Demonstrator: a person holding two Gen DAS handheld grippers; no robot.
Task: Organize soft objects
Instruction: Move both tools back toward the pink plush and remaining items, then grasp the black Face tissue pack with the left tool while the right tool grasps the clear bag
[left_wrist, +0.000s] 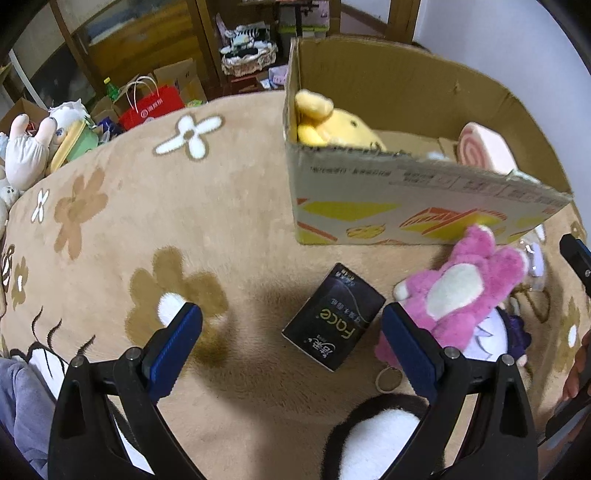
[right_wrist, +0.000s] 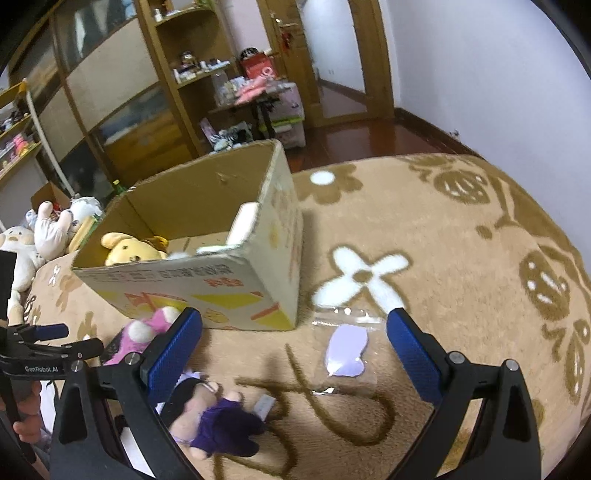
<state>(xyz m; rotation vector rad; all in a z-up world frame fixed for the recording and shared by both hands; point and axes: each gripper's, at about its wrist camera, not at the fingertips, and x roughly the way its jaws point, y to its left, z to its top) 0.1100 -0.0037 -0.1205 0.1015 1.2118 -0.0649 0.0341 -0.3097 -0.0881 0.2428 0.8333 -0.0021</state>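
The pink plush lies lower right in my left view, touching the cardboard box. Both my left gripper and right gripper gape empty; I should pinch its body squarely.

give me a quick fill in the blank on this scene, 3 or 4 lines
1. The yellow plush lies inside the ____ box.
2. The pink plush lies on the blanket, ____ the box.
3. The left gripper is open and holds ____.
4. The small carton between the left gripper's fingers is mostly ____ in colour.

Missing words: cardboard; outside; nothing; black
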